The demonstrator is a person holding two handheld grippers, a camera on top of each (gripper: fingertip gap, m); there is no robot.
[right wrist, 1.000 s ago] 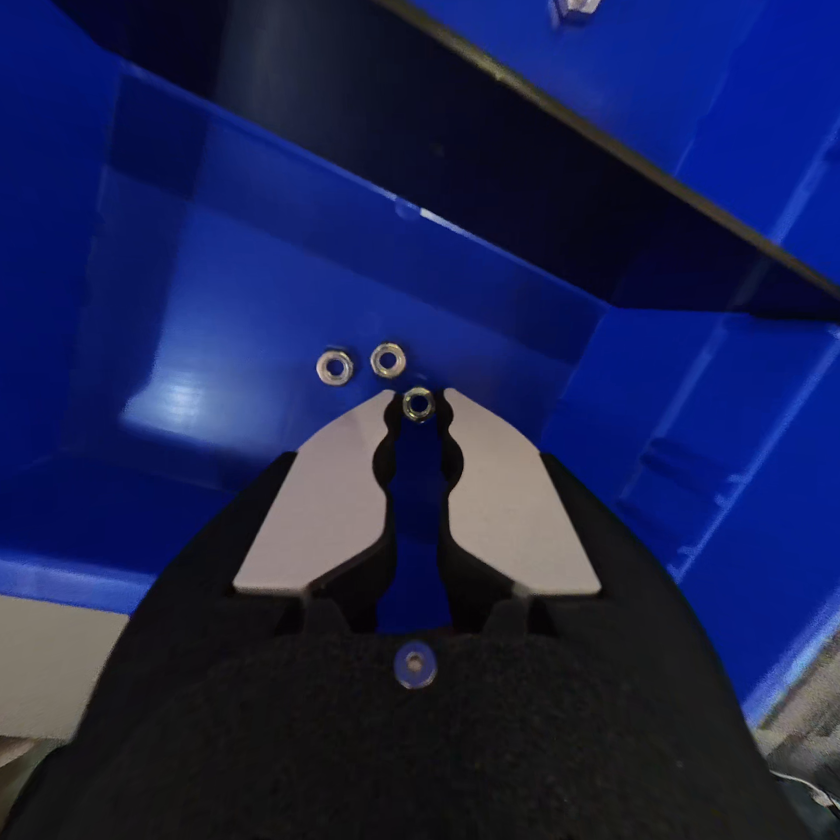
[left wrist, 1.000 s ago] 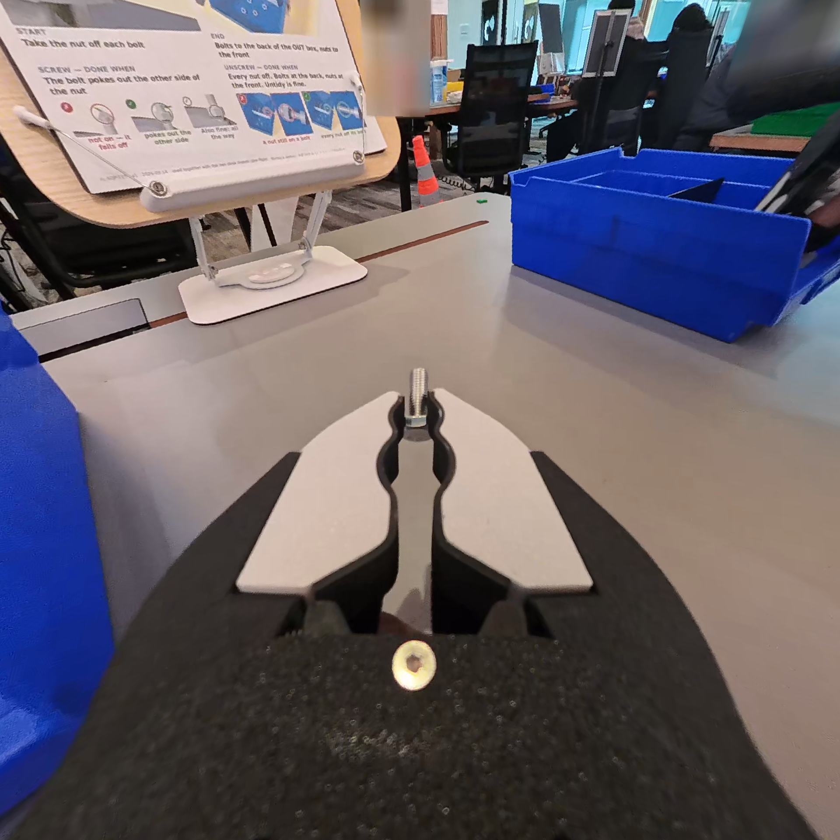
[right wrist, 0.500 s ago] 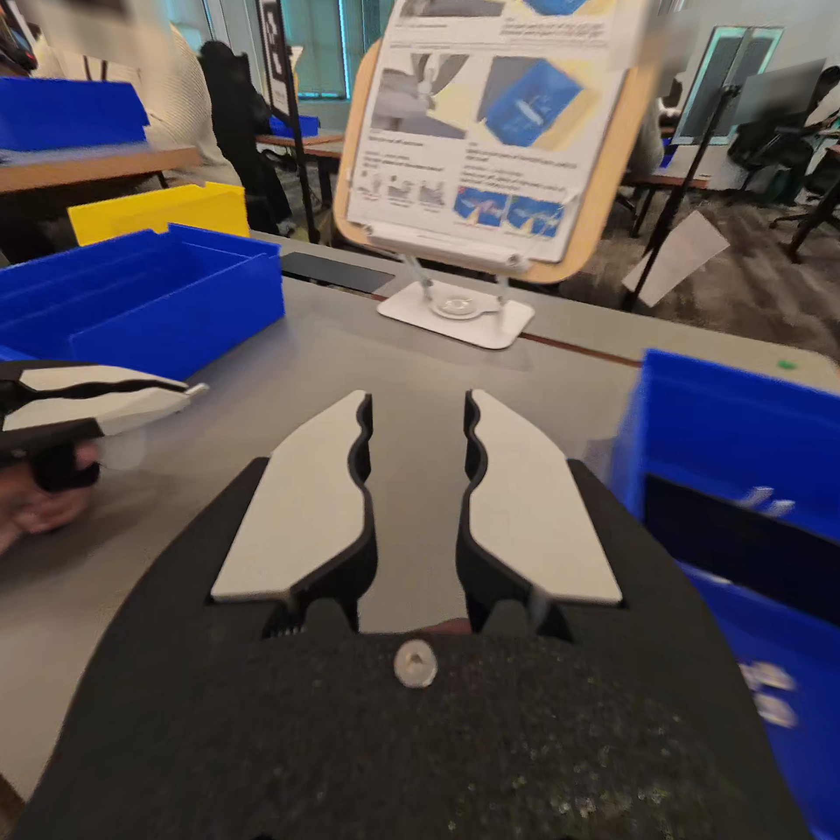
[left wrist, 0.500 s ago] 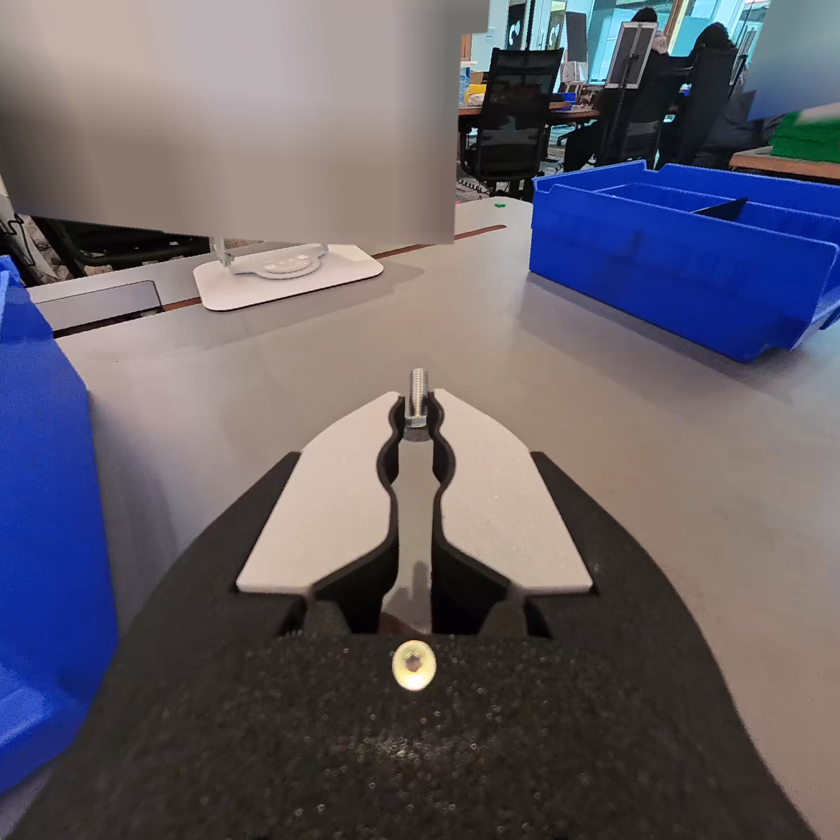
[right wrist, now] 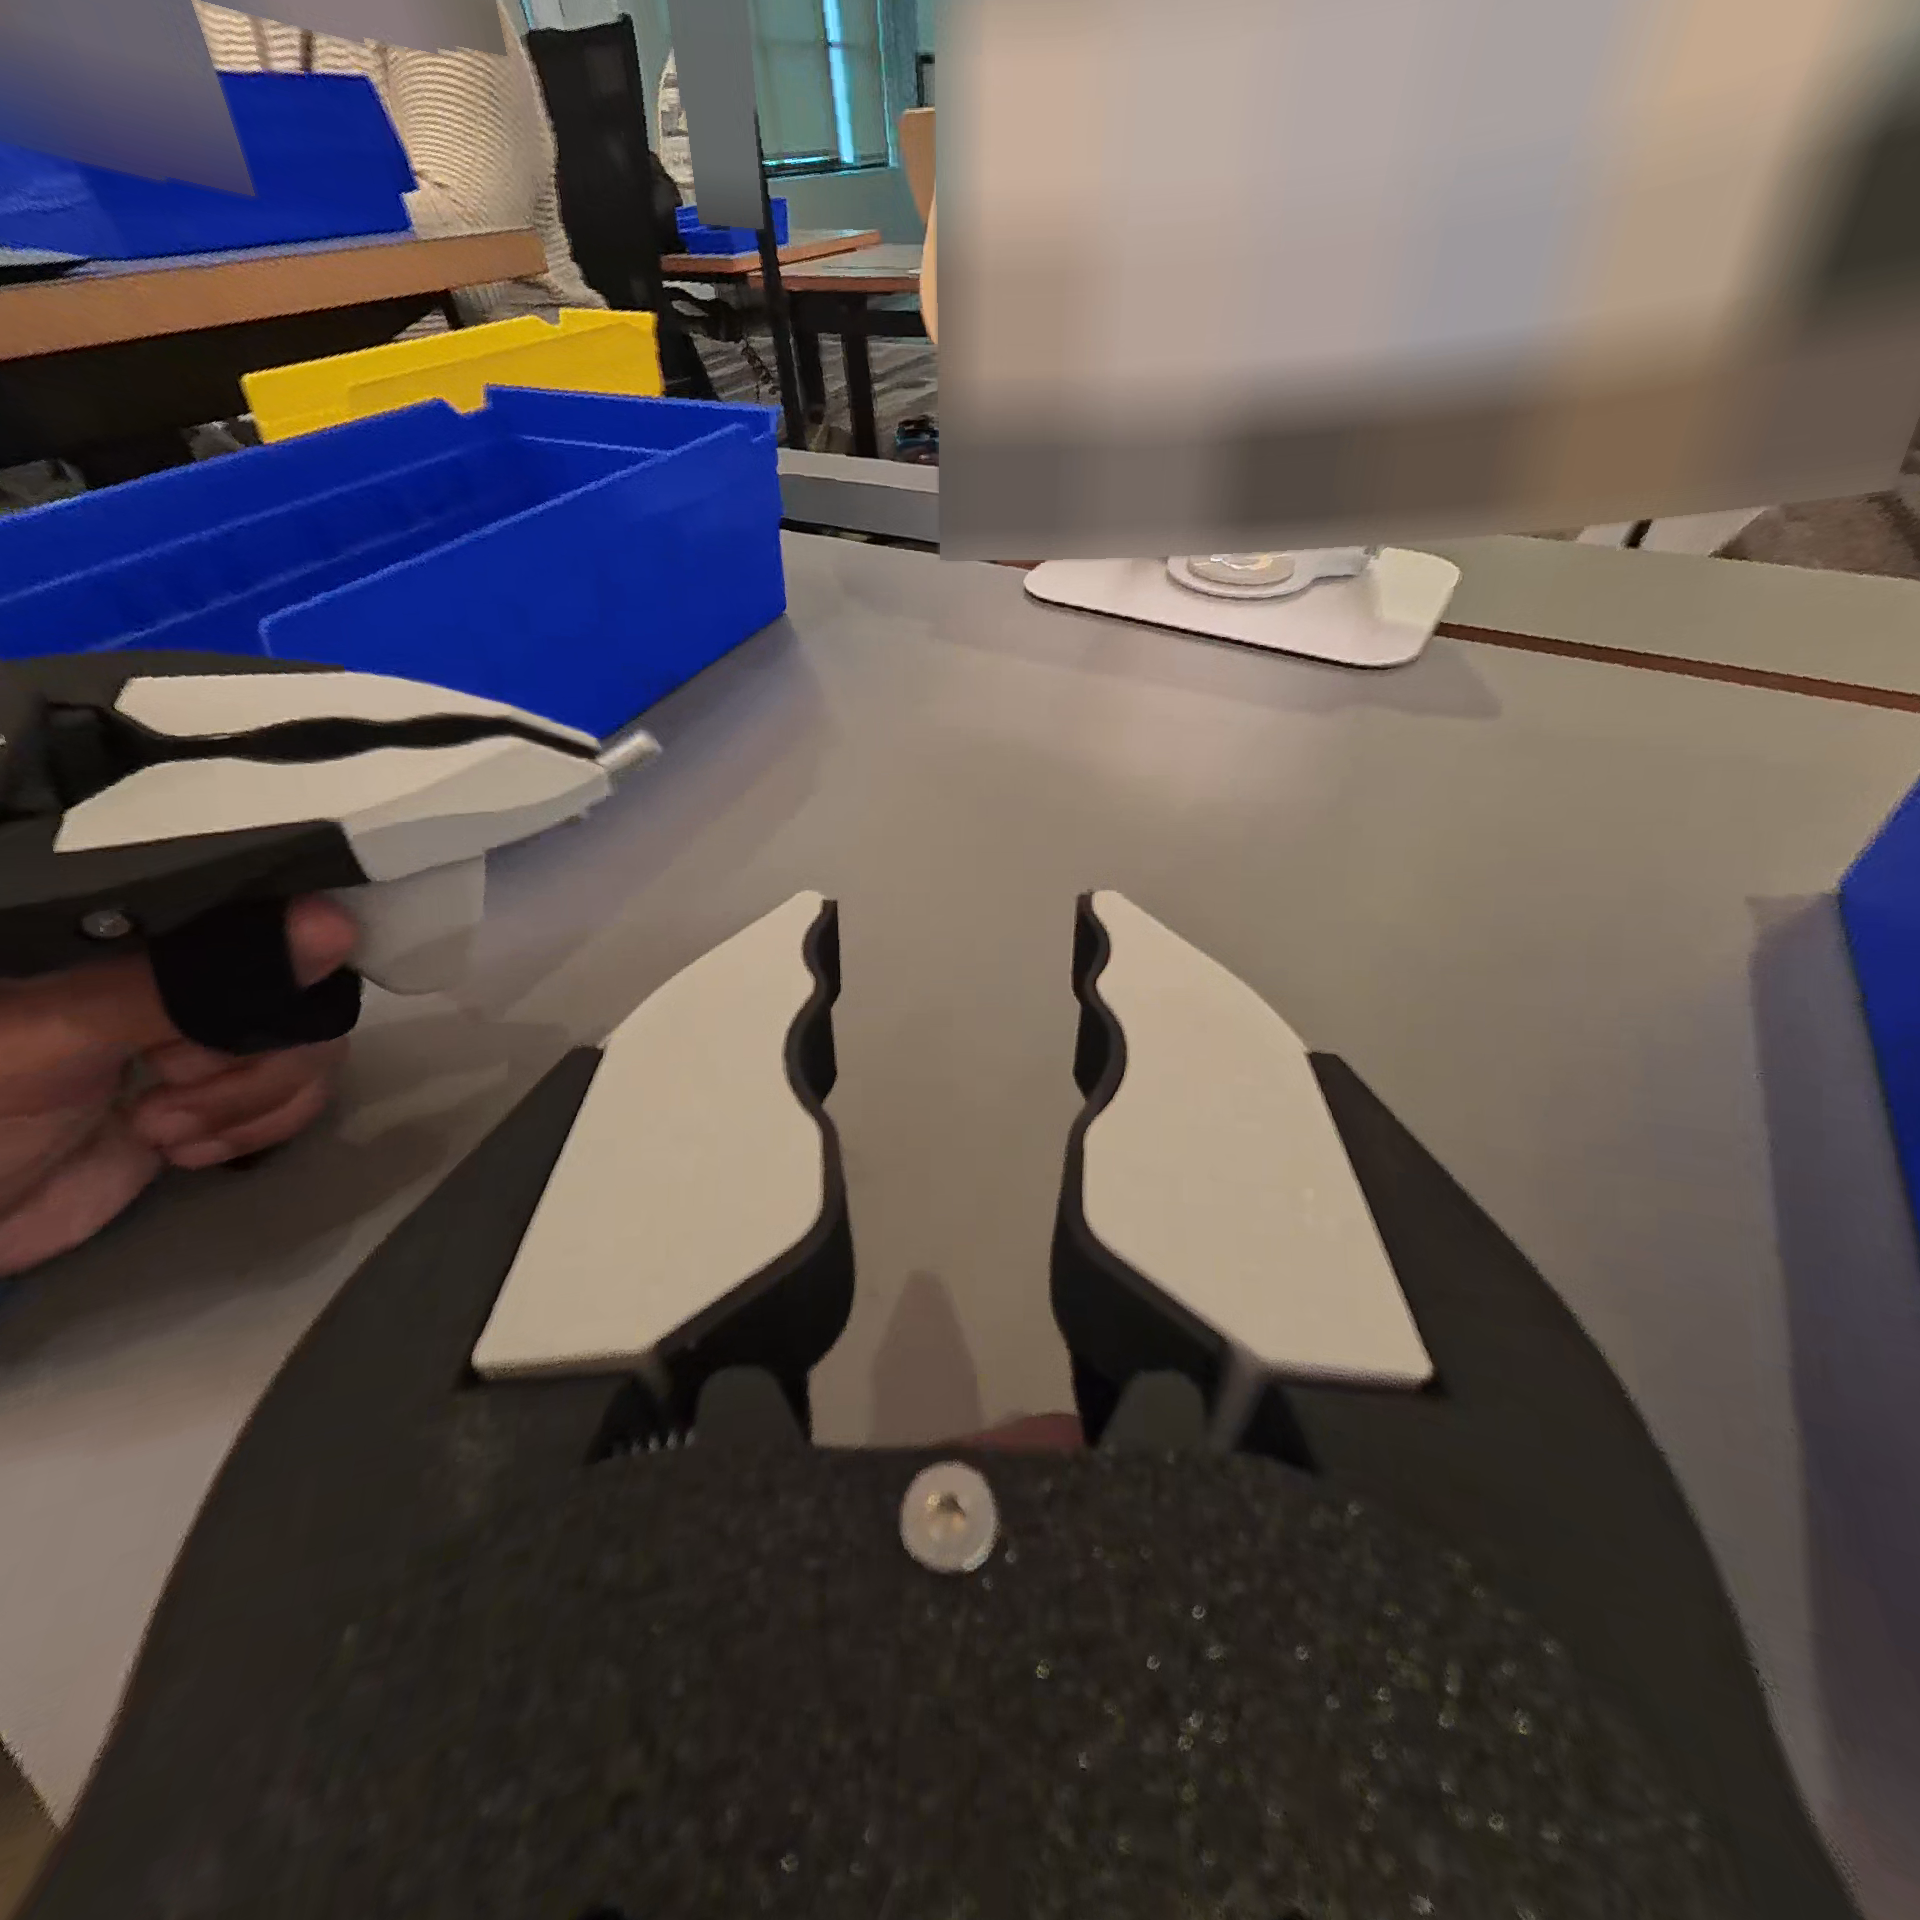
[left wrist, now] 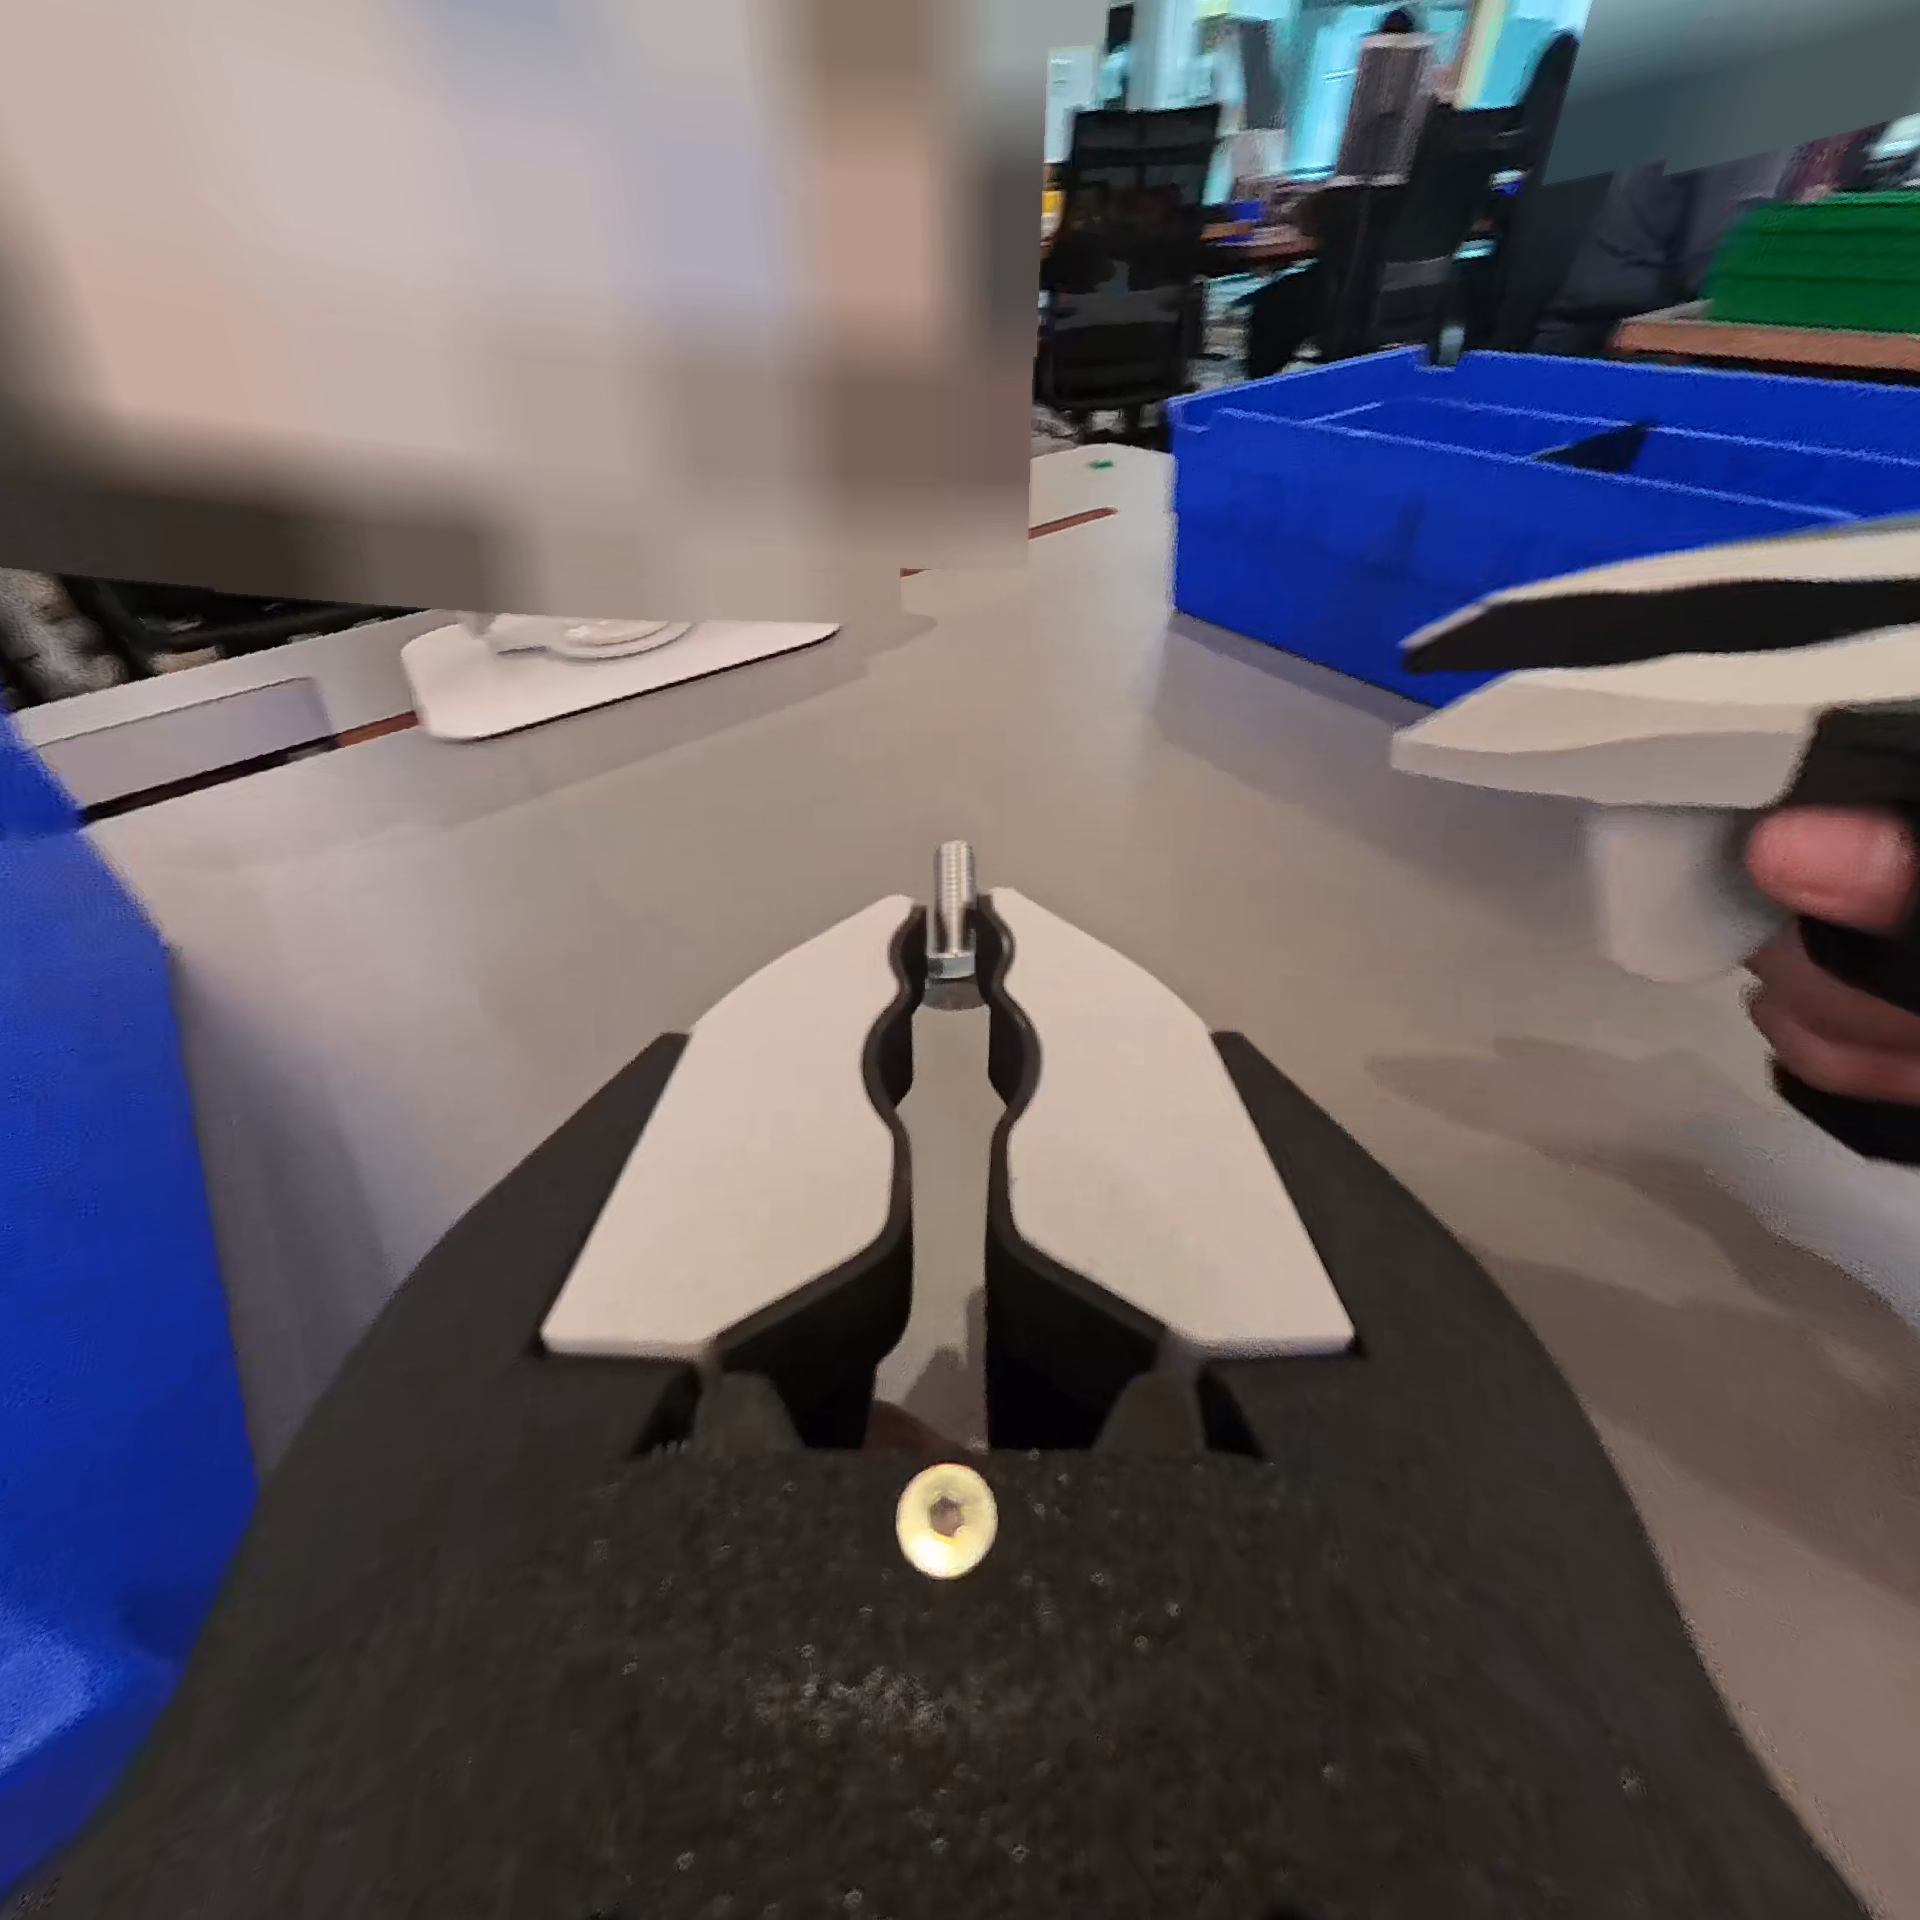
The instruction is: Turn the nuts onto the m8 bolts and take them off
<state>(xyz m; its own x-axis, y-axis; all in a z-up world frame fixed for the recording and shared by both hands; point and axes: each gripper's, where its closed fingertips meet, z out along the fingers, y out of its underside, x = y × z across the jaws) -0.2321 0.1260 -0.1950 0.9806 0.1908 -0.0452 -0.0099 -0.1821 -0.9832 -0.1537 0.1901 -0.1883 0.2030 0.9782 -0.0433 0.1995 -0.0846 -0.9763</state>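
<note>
My left gripper (left wrist: 951, 925) is shut on the head of a silver M8 bolt (left wrist: 953, 896), whose threaded shank points forward over the grey table (left wrist: 1039, 790). It also shows at the left of the right wrist view (right wrist: 597, 764), with the bolt (right wrist: 632, 750) sticking out of its tips. My right gripper (right wrist: 954, 904) is open and empty above the table. It shows side-on at the right of the left wrist view (left wrist: 1418, 691), right of and beyond the bolt. No nut is in view.
A blue bin (left wrist: 1455, 520) stands at the far right and another blue bin (left wrist: 83, 1143) close on the left. In the right wrist view these are a bin edge (right wrist: 1886, 997) and a long bin (right wrist: 468, 582). A white stand base (right wrist: 1247, 603) sits behind.
My right gripper has come out of the blue bin with its nuts, opened wide, and moved over the table towards the left gripper. The left gripper still holds the bolt.
</note>
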